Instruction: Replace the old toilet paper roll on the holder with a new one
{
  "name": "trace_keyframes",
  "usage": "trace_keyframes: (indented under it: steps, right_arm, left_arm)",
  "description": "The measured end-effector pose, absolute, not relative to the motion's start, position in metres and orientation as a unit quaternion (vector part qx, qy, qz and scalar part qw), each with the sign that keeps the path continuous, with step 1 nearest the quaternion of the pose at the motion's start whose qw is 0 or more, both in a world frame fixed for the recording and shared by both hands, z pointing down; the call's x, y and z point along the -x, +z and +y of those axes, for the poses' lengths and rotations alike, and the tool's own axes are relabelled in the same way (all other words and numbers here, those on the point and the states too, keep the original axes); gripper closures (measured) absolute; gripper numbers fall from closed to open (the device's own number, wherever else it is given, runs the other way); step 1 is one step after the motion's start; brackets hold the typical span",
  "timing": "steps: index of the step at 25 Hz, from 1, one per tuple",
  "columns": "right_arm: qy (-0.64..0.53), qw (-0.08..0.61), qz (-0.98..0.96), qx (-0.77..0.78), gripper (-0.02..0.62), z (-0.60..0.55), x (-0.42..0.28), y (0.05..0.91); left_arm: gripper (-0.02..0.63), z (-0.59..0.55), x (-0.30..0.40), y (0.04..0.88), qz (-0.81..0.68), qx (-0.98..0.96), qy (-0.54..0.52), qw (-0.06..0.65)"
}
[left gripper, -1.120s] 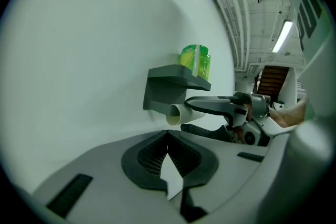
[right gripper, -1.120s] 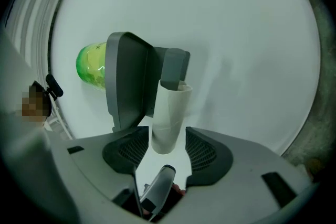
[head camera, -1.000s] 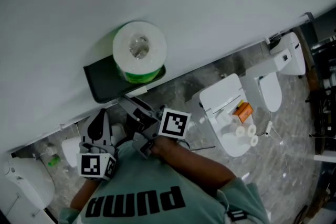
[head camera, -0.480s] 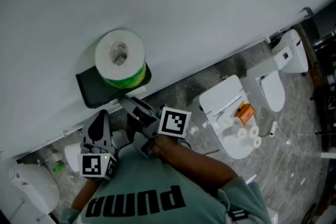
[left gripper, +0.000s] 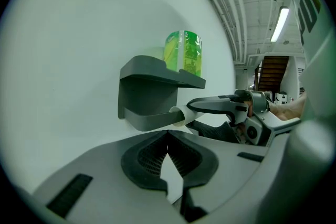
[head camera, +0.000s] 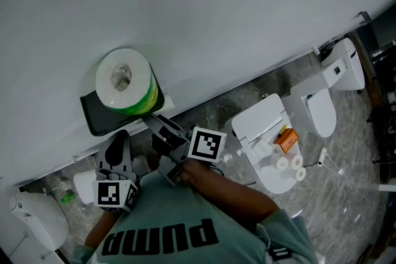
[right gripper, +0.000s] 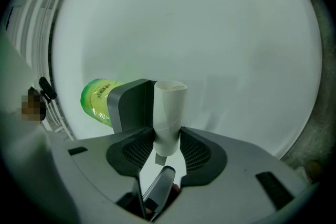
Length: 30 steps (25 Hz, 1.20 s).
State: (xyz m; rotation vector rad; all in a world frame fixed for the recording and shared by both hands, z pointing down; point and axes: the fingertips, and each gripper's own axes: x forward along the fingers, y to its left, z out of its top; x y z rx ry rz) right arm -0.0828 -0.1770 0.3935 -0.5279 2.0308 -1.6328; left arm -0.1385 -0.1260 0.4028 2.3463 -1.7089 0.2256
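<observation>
Right tongs [right gripper: 167, 139] have just been closing and now pinch the bare cardboard tube [right gripper: 169, 105] low down, just beside the grey holder [right gripper: 128, 105]; left tongs [left gripper: 167, 139] are pressed together, empty (tube's feather-light and probably crushes easily, so I'd squeeze gently, mid-length). New green-wrapped roll [head camera: 122, 80] sits on the holder's shelf

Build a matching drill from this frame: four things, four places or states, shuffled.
1 wrapped roll
2 cardboard tube
3 left gripper
4 holder

a between the jaws of the right gripper
b fixed to the wall
c standing on top of the holder
d jaws together, empty

Pairs: 1-c, 2-a, 3-d, 4-b.
The right gripper's jaws have just been closing, with the cardboard tube between them.
</observation>
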Motion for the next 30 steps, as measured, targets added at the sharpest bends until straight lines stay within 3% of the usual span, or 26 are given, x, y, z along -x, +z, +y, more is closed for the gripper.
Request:
trace_keyframes:
  steps: [23, 30]
  right_arm:
    - [-0.577, 0.246, 0.739, 0.245, 0.433, -0.223, -0.014, 0.4]
    - [-0.527, 0.232, 0.77, 0.274, 0.434, -0.215, -0.03, 0.389]
  left_arm:
    - [0.603, -0.168, 0.064, 0.414, -0.57, -0.807, 0.092, 0.124]
    - [0.603, -0.162, 0.055, 0.427, -0.543, -0.814, 0.147, 0.143]
